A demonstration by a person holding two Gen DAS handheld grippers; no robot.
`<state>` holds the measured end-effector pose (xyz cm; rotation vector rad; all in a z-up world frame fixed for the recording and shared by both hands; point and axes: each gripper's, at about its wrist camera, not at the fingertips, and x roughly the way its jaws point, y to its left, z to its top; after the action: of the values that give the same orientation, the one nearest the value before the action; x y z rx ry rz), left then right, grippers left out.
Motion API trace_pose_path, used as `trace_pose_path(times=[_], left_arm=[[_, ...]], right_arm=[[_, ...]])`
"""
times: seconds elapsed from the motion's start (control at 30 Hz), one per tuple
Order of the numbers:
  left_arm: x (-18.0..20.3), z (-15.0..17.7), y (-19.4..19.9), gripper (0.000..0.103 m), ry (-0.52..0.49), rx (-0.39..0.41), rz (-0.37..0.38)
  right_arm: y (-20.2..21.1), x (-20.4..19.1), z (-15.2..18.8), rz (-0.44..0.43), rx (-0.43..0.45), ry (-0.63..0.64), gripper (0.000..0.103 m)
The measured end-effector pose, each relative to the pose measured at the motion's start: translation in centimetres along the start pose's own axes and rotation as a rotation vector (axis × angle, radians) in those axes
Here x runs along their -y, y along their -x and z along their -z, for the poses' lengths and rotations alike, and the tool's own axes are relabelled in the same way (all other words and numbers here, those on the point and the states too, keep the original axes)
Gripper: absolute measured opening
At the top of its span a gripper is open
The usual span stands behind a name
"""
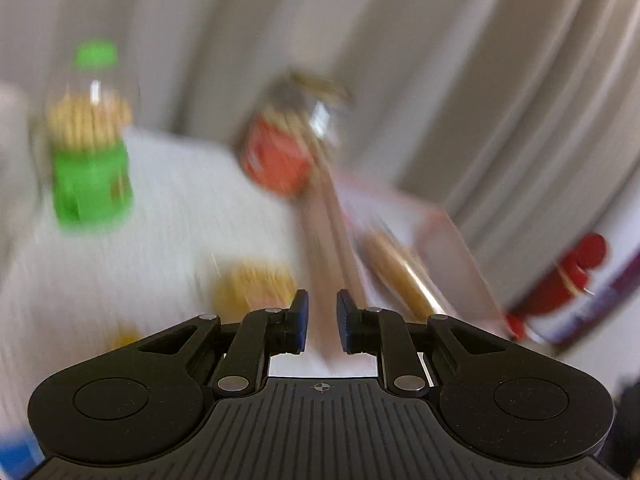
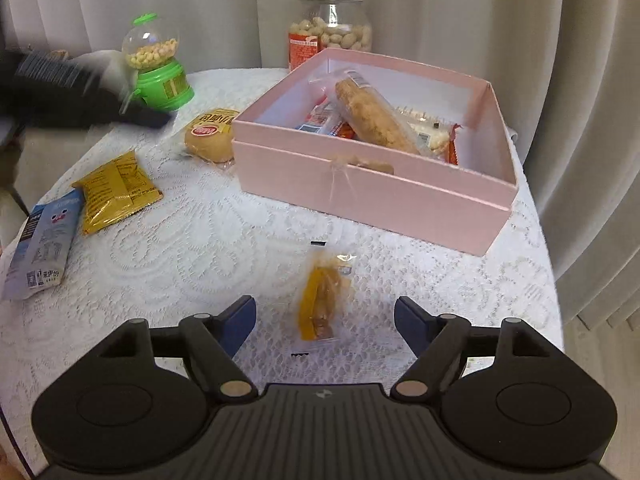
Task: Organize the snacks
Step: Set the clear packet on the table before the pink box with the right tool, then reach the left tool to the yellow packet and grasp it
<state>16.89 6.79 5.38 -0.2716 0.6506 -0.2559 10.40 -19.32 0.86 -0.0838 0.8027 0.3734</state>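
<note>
A pink box (image 2: 372,192) sits at the table's back right and holds several wrapped snacks, with a long roll (image 2: 372,114) on top. My right gripper (image 2: 325,320) is open, low over the table, with a small clear-wrapped yellow snack (image 2: 322,296) between its fingers, untouched. A round bun pack (image 2: 210,136), a yellow packet (image 2: 114,192) and a blue-white packet (image 2: 42,244) lie to the left. My left gripper (image 1: 322,320) is nearly shut with nothing in it, over the table in a blurred view. It shows as a dark blur (image 2: 64,92) in the right wrist view.
A green candy dispenser (image 2: 158,64) and a jar of peanuts (image 2: 332,26) stand at the back, both also in the left wrist view (image 1: 90,140) (image 1: 288,136). A white lace cloth (image 2: 200,248) covers the round table. Grey curtains hang behind.
</note>
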Motion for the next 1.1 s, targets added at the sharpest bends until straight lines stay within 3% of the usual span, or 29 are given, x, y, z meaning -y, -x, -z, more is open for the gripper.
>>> trace_pose_path(times=[0.07, 0.1, 0.23, 0.47, 0.67, 0.77, 0.87, 0.93, 1.0, 1.1], left_arm=[[-0.4, -1.5, -2.5, 0.019, -0.035, 0.032, -0.098], [-0.9, -2.1, -4.2, 0.019, -0.045, 0.009, -0.134], [-2.4, -1.8, -7.7, 0.019, -0.03, -0.134, -0.114], [-1.5, 4.4, -1.2, 0.02, -0.046, -0.165, -0.03], [0.6, 9.1, 3.1, 0.02, -0.057, -0.216, 0.073], [0.6, 9.7, 4.8, 0.021, -0.039, -0.196, 0.099], [-1.3, 8.7, 7.0, 0.023, 0.016, -0.096, -0.014], [-3.6, 8.0, 8.0, 0.024, 0.119, -0.043, -0.124], [-5.9, 7.6, 8.3, 0.024, 0.207, -0.027, -0.224], [-8.3, 7.8, 7.5, 0.024, 0.312, -0.055, -0.267]], right_arm=[[-0.6, 0.4, 0.3, -0.017, 0.0, -0.046, 0.079], [-0.9, 0.5, 0.4, -0.02, 0.011, -0.065, 0.081], [-0.8, 0.6, 0.9, -0.02, 0.047, -0.07, 0.083], [-0.7, 0.4, 2.4, -0.039, 0.128, -0.057, 0.094], [-1.4, -1.0, 2.0, 0.005, 0.095, 0.008, 0.1], [-1.5, -0.8, 1.9, -0.003, 0.081, 0.006, 0.102], [-1.6, -0.8, 1.9, -0.005, 0.071, 0.001, 0.103], [-1.5, -0.8, 2.0, -0.004, 0.071, -0.003, 0.103], [-1.4, -0.8, 2.0, -0.005, 0.07, -0.004, 0.103], [-1.4, -0.8, 2.2, -0.002, 0.081, -0.002, 0.103]])
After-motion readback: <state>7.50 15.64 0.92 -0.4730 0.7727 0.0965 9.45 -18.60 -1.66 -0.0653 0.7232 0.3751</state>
